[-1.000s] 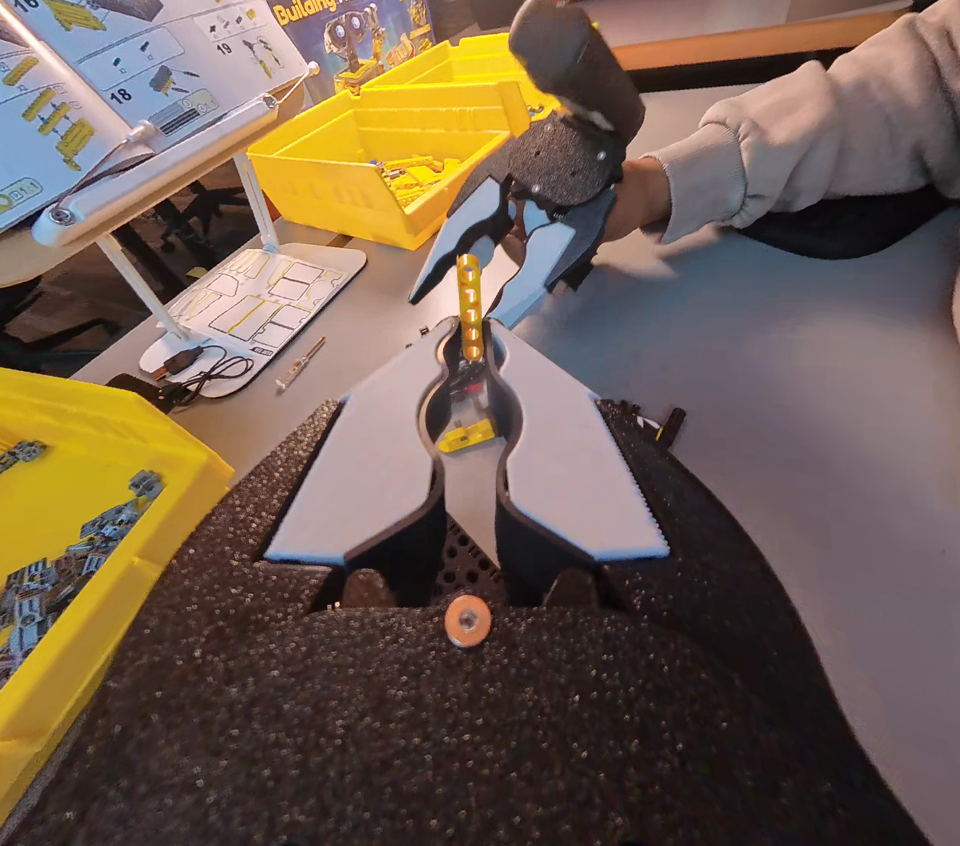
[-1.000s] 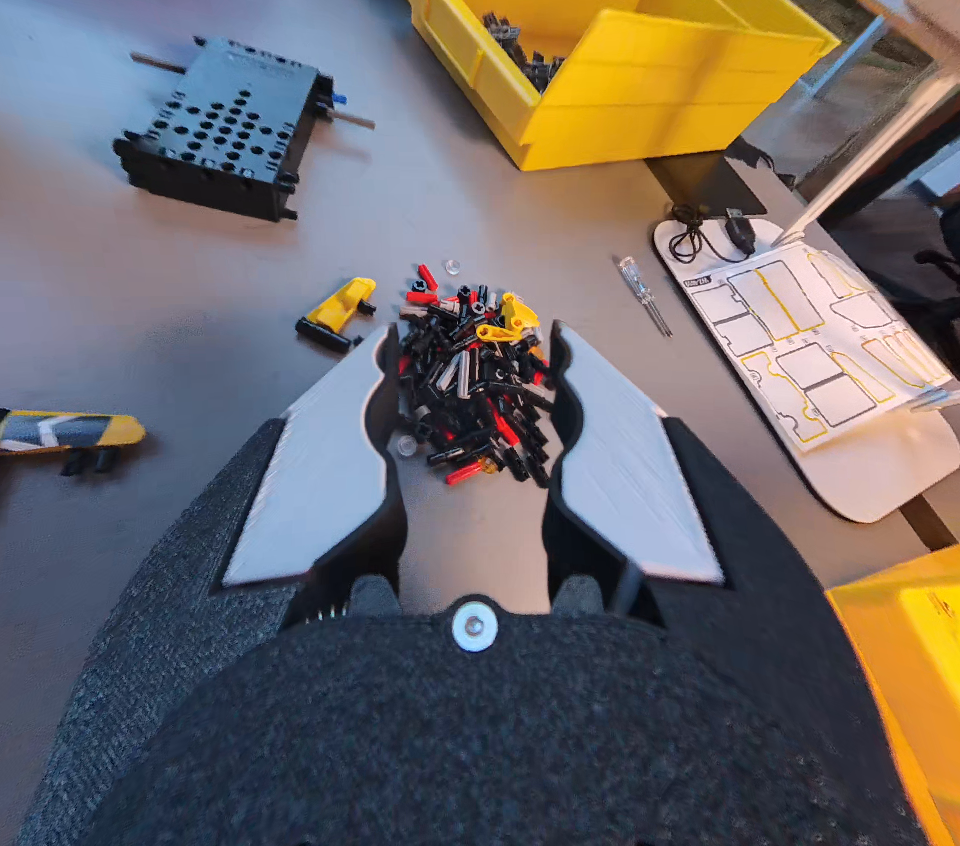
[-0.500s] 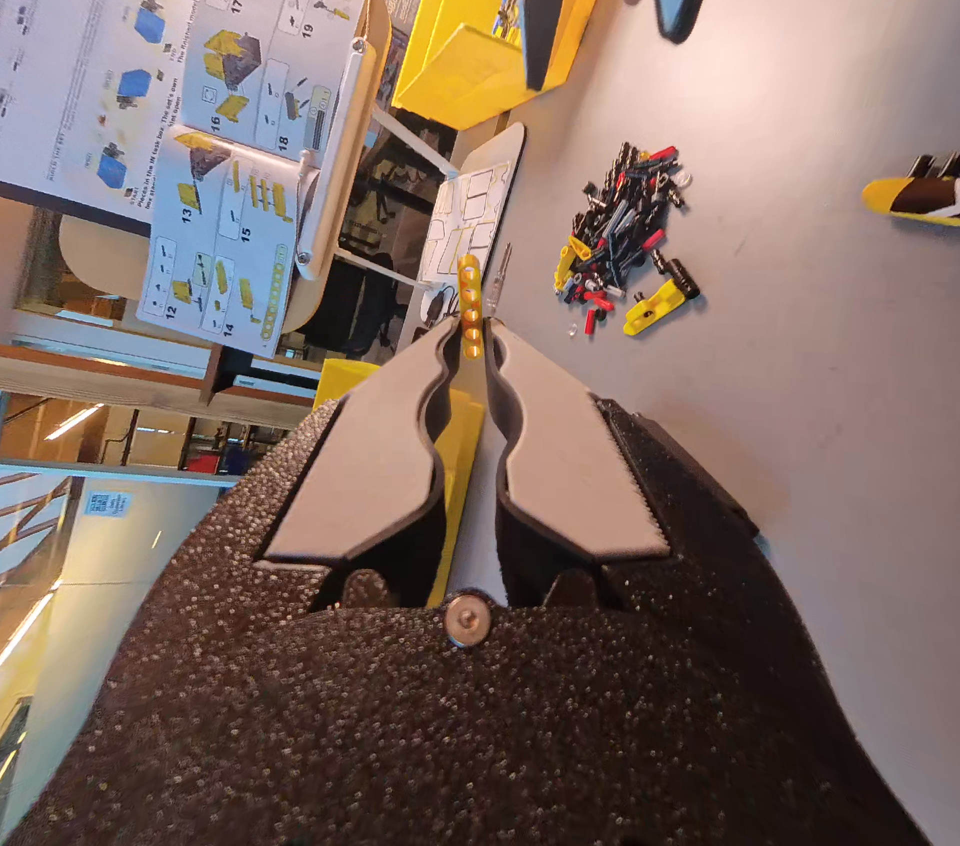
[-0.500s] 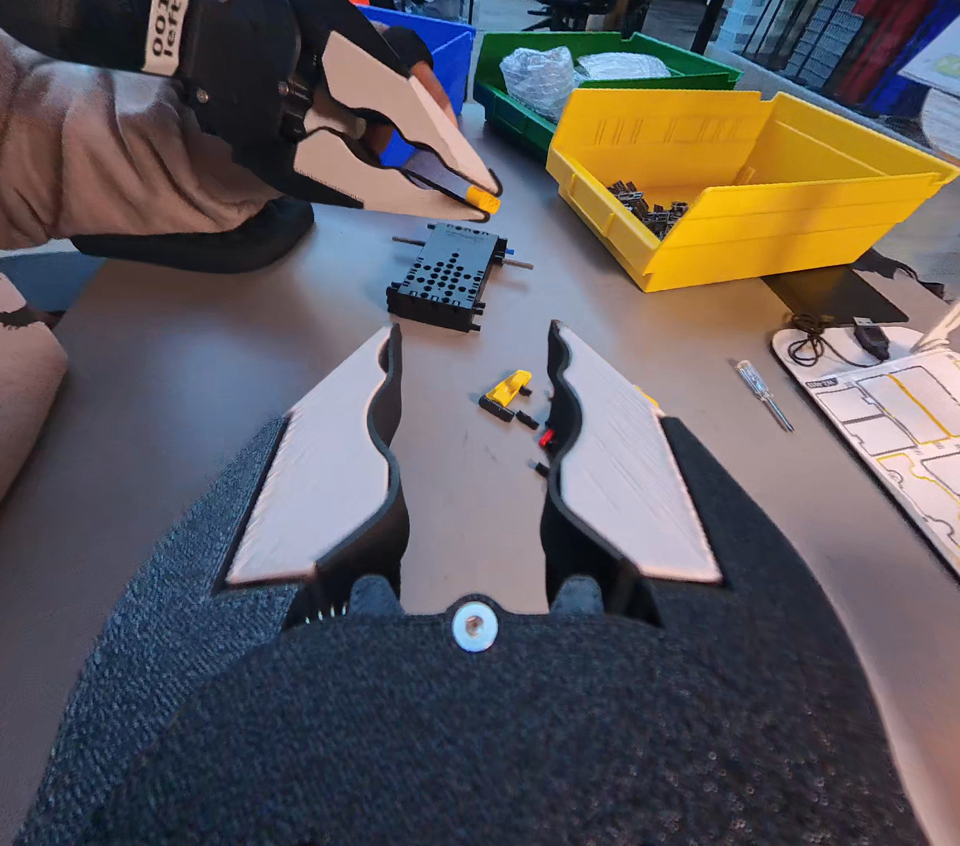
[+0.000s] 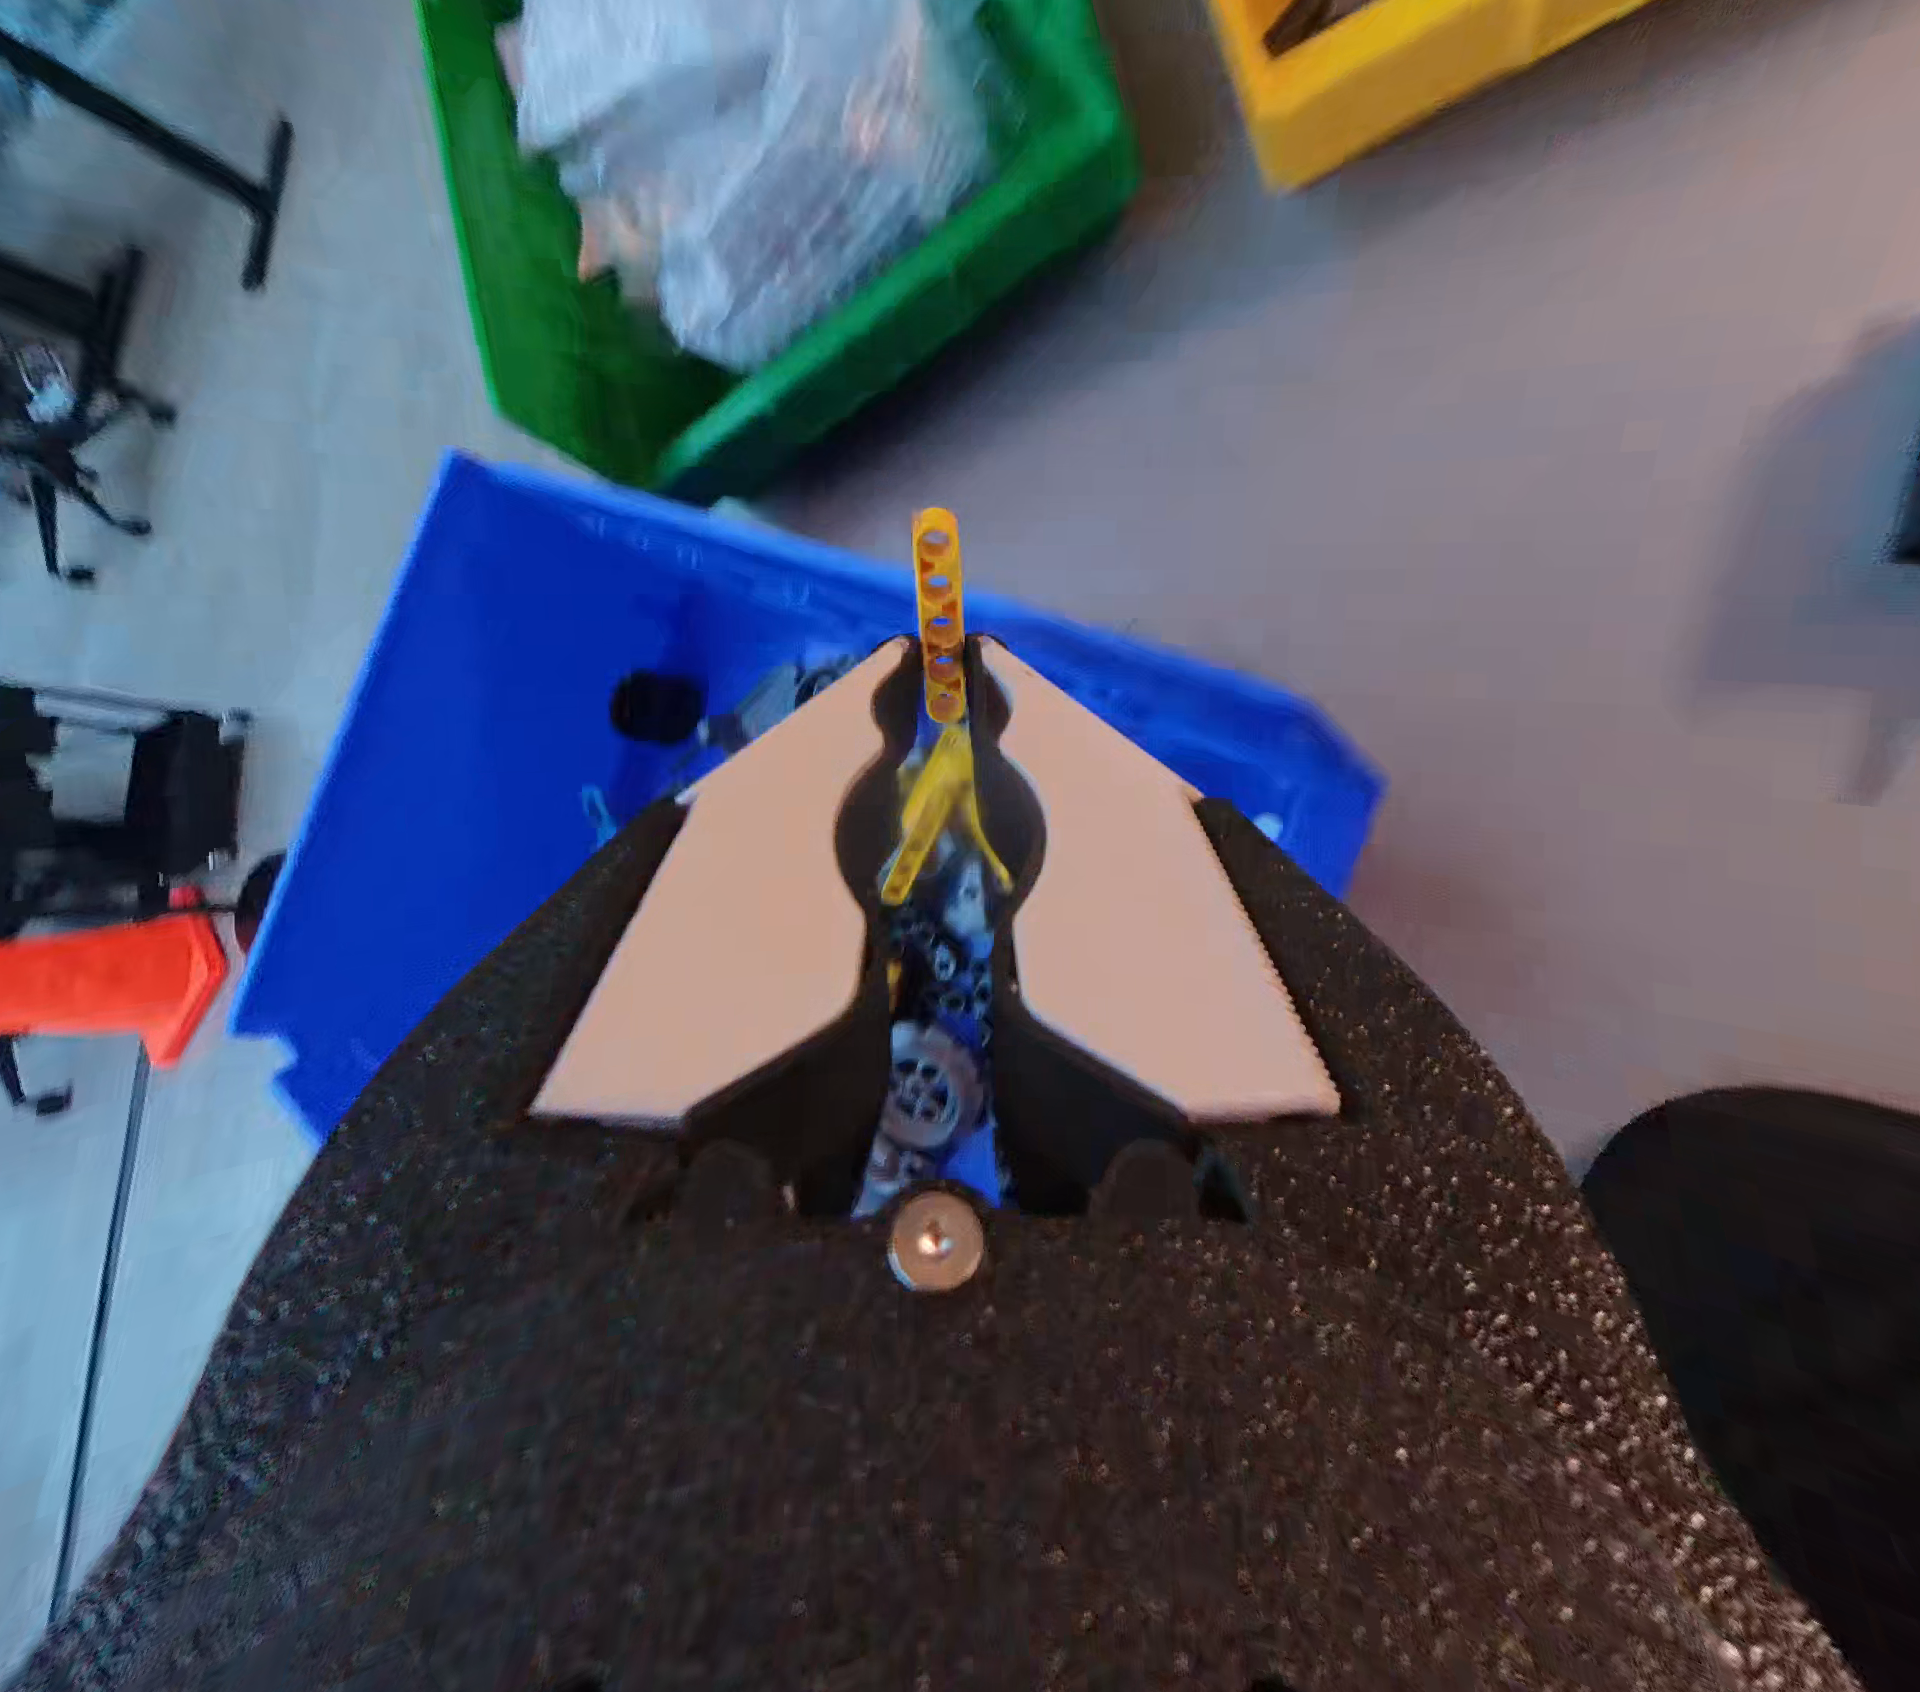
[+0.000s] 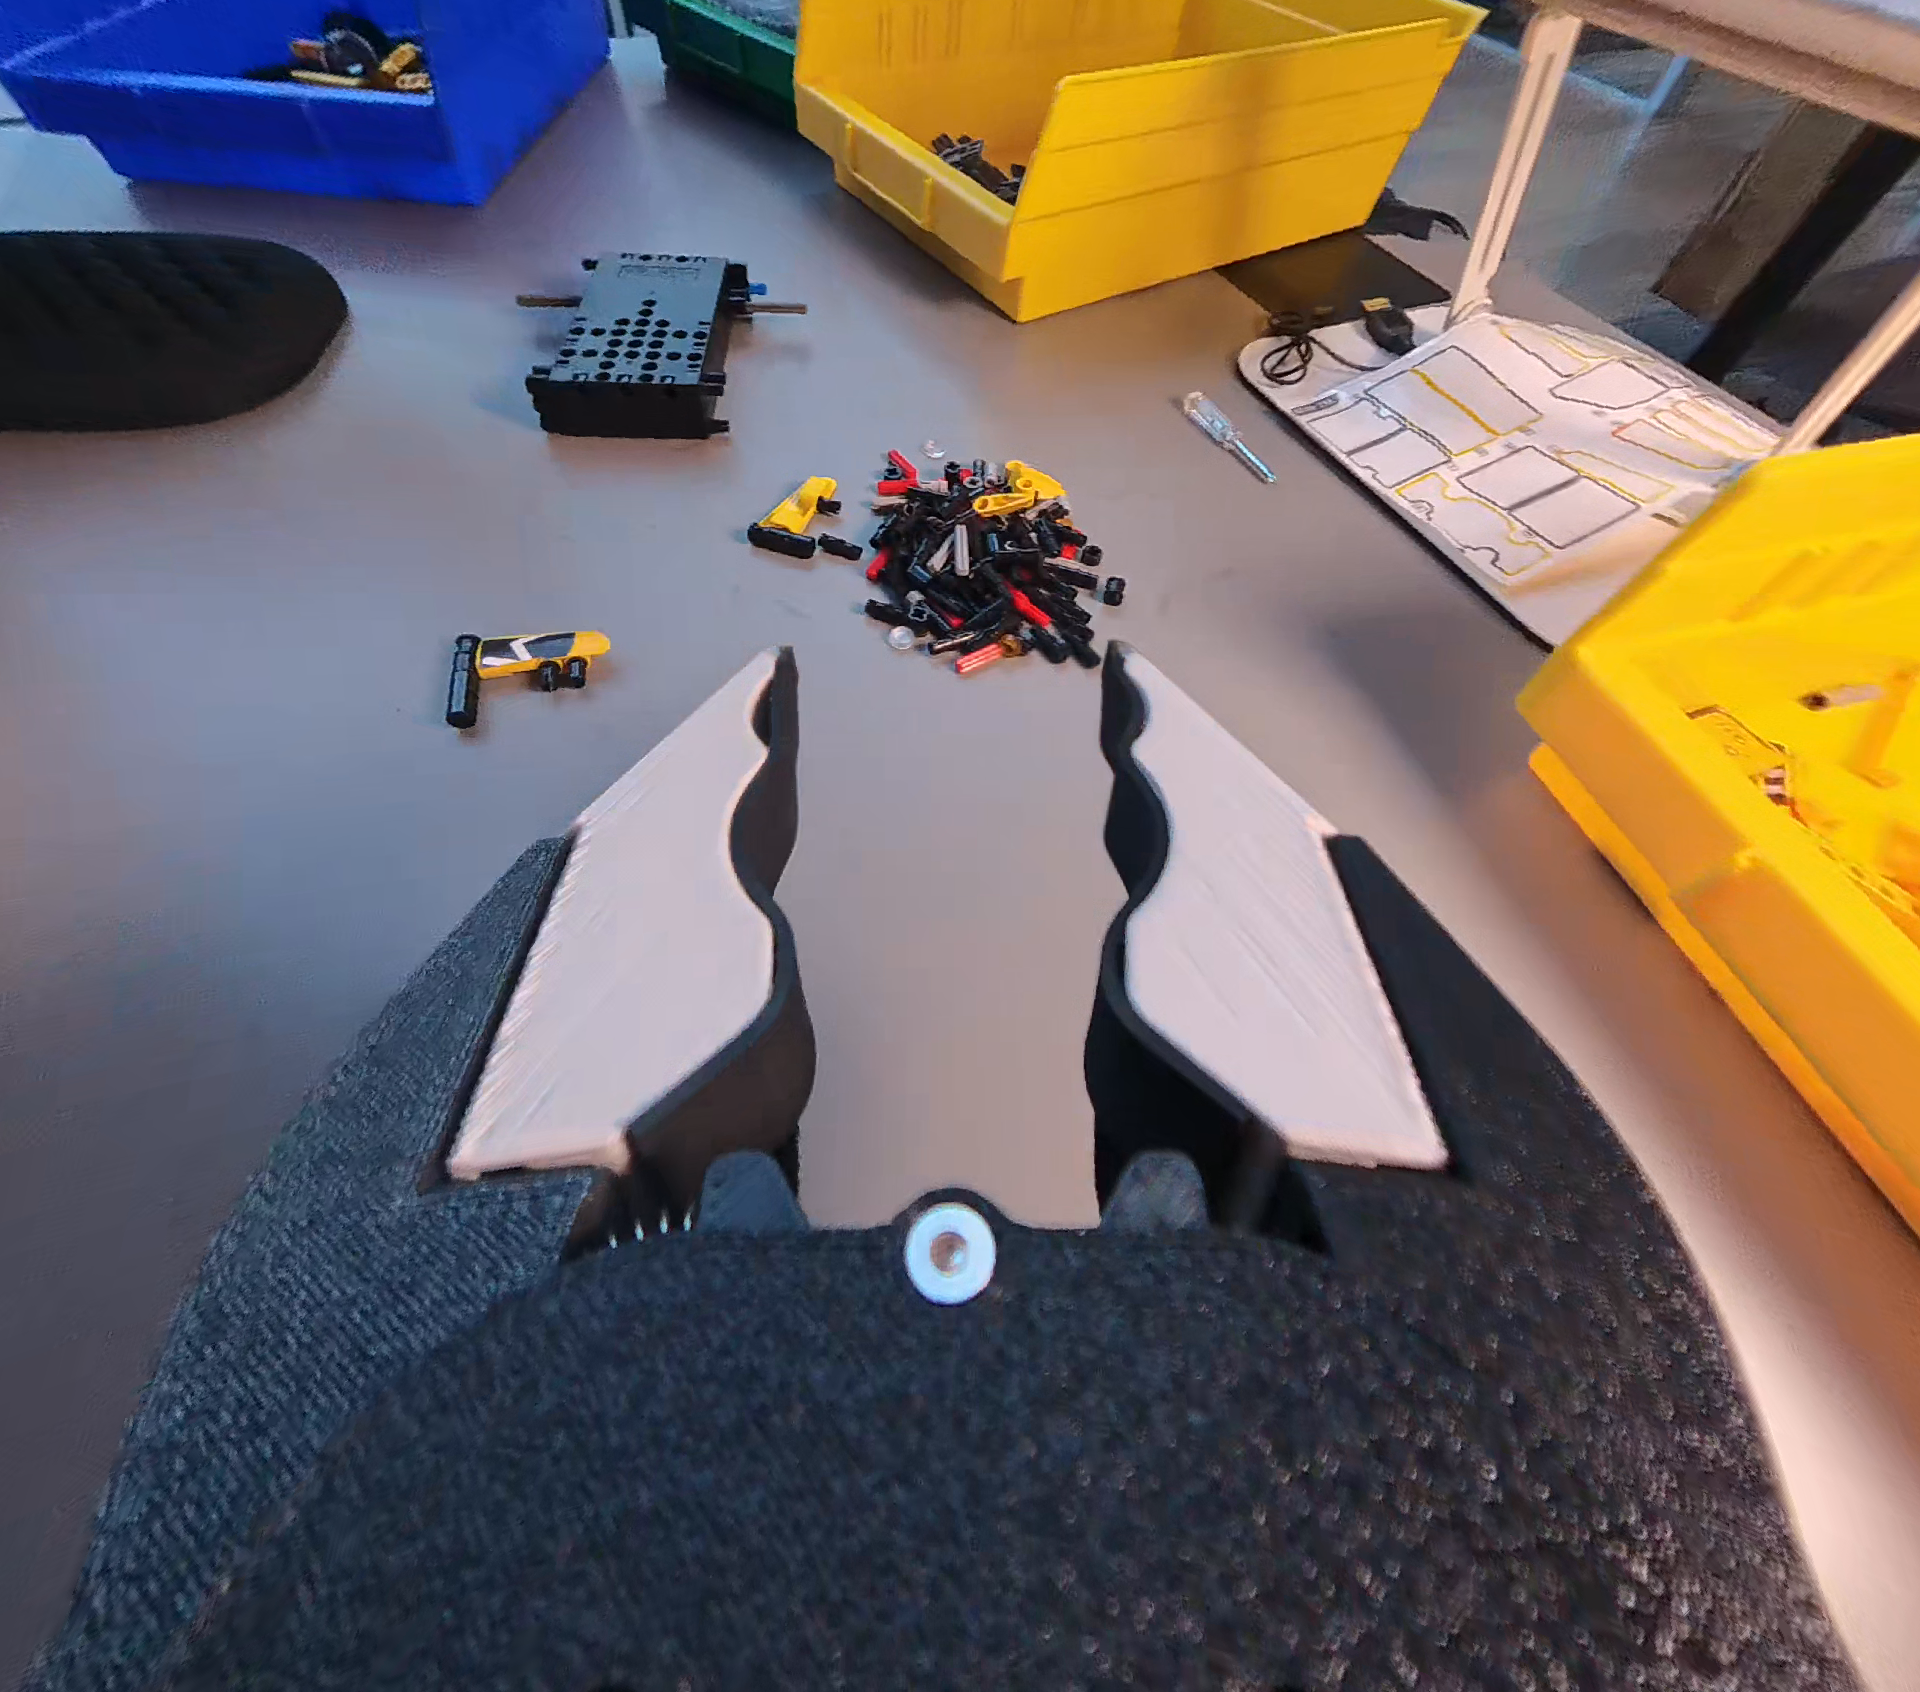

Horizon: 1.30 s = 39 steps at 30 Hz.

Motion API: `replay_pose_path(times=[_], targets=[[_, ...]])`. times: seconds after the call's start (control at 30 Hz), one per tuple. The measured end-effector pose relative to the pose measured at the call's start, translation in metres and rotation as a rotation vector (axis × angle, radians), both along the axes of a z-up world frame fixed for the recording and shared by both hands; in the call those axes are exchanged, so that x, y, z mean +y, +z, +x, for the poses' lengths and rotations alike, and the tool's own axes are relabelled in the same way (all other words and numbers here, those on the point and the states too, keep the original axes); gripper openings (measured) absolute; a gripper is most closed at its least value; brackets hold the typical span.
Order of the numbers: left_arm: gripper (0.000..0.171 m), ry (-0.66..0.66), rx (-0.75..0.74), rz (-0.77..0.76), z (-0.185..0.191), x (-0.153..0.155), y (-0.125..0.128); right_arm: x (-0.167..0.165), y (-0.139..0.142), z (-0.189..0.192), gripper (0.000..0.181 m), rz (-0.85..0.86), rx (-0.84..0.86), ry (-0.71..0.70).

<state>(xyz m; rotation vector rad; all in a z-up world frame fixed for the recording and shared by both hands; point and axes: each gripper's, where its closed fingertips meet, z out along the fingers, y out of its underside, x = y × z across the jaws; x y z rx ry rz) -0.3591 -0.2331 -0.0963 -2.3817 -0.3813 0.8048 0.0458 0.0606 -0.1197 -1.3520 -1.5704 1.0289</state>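
2 grippers are seen, and only 1 is loaded. The left gripper (image 5: 940,655) is pinched tight on a thin yellow beam (image 5: 938,593) with a row of holes; the beam stands out past the tips. Half a second ago this gripper was turned toward the middle of the table; now it has been swung over the blue bin (image 5: 499,707) at the table's far left corner. Wheels and dark parts (image 5: 925,1081) are glimpsed in that bin through the slit between the fingers. Just beyond it along the far edge, a green bin (image 5: 1049,188) of crumpled plastic bags (image 5: 758,84) is passed, blurred.

The right gripper (image 6: 948,676) is spread wide and empty, held low over the table (image 6: 260,863). It has been drawn back: the pile of small pins (image 6: 987,562), framed by its fingers 1 second ago, now lies just ahead of the tips. A yellow-and-black piece (image 6: 530,655) is found to the left, a black perforated block (image 6: 634,354) farther off, and a yellow bin (image 6: 1122,84) toward the far edge. A small screwdriver (image 6: 1231,442) and a sticker sheet (image 6: 1507,437) are seen near the right edge.
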Motion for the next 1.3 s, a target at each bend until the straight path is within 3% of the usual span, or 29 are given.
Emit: replay_pose_path(times=[0.17, 0.27, 0.37, 0.5, 0.63, 0.77, 0.87, 1.0, 1.13, 1.3], targets=[[0.013, 0.11, -0.09, -0.144, -0.019, -0.047, -0.032, 0.007, 0.001, 0.0, 0.057, -0.011, -0.01, -0.023], [0.018, 0.112, -0.058, -0.104, -0.022, -0.046, -0.026, 0.0, -0.008, -0.002, 0.058, 0.005, -0.046, -0.002], [0.024, 0.019, 0.047, -0.005, -0.014, -0.019, 0.0, -0.001, -0.013, -0.003, 0.057, 0.039, -0.068, 0.002], [0.03, -0.356, 0.048, 0.213, 0.058, 0.064, 0.032, -0.001, -0.017, -0.006, 0.057, 0.028, -0.077, 0.004], [0.038, -0.832, -0.22, 0.395, 0.173, 0.137, 0.034, -0.005, -0.026, -0.007, 0.049, 0.01, -0.089, 0.028], [0.04, -1.194, -0.517, 0.317, 0.274, 0.163, 0.002, -0.029, -0.028, -0.008, 0.038, -0.015, -0.088, 0.135], [0.038, -1.347, -0.582, 0.13, 0.323, 0.161, -0.037, -0.047, -0.027, -0.01, 0.033, 0.018, -0.1, 0.197], [0.035, -1.373, -0.638, -0.03, 0.355, 0.158, -0.082, -0.074, -0.034, -0.019, 0.032, 0.024, -0.135, 0.271], [0.031, -1.29, -0.684, -0.105, 0.362, 0.16, -0.108, -0.097, -0.06, -0.031, 0.023, 0.076, -0.266, 0.307], [0.02, -1.285, -0.746, -0.083, 0.371, 0.157, -0.107, -0.118, -0.08, -0.037, 0.021, 0.077, -0.372, 0.356]])
